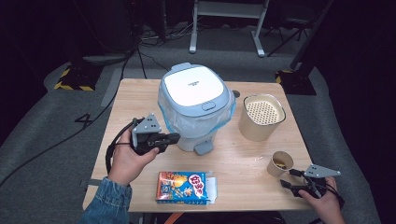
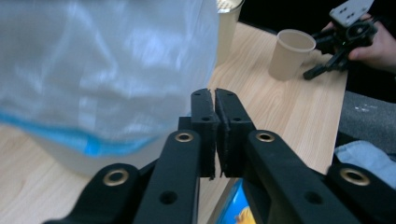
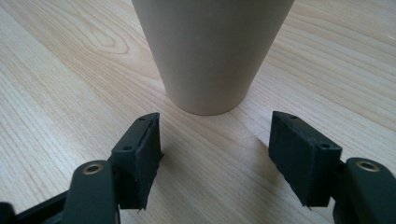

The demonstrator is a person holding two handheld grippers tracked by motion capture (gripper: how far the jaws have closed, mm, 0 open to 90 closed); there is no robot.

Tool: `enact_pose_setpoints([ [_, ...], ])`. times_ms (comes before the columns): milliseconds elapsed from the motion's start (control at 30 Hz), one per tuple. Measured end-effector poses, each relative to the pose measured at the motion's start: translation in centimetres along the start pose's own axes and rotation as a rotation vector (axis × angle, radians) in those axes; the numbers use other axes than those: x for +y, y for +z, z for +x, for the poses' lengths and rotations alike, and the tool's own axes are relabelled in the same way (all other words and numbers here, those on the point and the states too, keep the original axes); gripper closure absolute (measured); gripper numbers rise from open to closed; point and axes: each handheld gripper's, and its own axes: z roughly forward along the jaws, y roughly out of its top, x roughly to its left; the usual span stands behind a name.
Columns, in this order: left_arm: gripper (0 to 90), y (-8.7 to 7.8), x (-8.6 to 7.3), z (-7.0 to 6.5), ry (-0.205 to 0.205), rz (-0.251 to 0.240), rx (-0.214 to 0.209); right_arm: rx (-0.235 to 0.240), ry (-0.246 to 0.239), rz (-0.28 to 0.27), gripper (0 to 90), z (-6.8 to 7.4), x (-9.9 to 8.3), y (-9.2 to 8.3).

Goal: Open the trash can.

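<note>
The left gripper (image 2: 214, 100), fingers pressed together on nothing, hovers beside the white bag-lined pedal bin (image 1: 196, 105) and could snag its liner. The right gripper (image 3: 215, 140), fingers wide, faces the tan paper cup (image 3: 212, 51); a skewed approach may tip it on the bench (image 1: 243, 158).

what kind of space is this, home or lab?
Likely a lab or recording studio, not a home: a lone wooden table on grey carpet, hazard-striped stand bases, loose cables across the floor, dark surroundings.

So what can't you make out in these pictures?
- Paper cup: rim and contents cut off by the right gripper view's top edge.
- Snack box: print too small in the high view.
- Lidded bin: blurred bag up close in the left gripper view.
</note>
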Motion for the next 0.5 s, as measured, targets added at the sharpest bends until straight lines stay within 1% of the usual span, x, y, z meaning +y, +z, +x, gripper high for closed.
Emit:
enact_pose_setpoints([
  [33,89.5,0.2,1.0,-0.2,0.024,-0.014,-0.008,0.000,0.000,0.000,34.7,0.0,0.0,0.0],
  [100,89.9,0.5,2.0,-0.5,0.058,-0.021,-0.018,0.000,0.000,0.000,34.7,0.0,0.0,0.0],
  [167,90.0,0.8,2.9,-0.6,0.083,-0.032,-0.026,0.000,0.000,0.000,34.7,0.0,0.0,0.0],
  [200,90.0,0.8,2.9,-0.6,0.083,-0.032,-0.026,0.000,0.000,0.000,34.7,0.0,0.0,0.0],
  [233,90.0,1.1,3.9,-0.6,0.103,-0.039,-0.031,0.000,0.000,0.000,34.7,0.0,0.0,0.0],
  [267,90.0,1.1,3.9,-0.6,0.103,-0.039,-0.031,0.000,0.000,0.000,34.7,0.0,0.0,0.0],
  [333,90.0,1.5,4.8,-0.6,0.116,-0.044,-0.036,0.000,0.000,0.000,34.7,0.0,0.0,0.0],
  [367,90.0,1.9,5.7,-0.5,0.127,-0.044,-0.025,-0.001,0.000,0.000,34.7,0.0,0.0,0.0],
  [433,90.0,2.4,6.4,-0.5,0.131,-0.042,-0.017,-0.001,0.000,0.000,34.7,0.0,0.0,0.0],
  [467,90.0,2.4,6.4,-0.5,0.131,-0.042,-0.017,-0.001,0.000,0.000,34.7,0.0,0.0,0.0],
  [500,90.0,2.6,6.8,-0.5,0.131,-0.046,-0.020,-0.001,0.000,0.000,34.7,0.0,0.0,0.0],
])
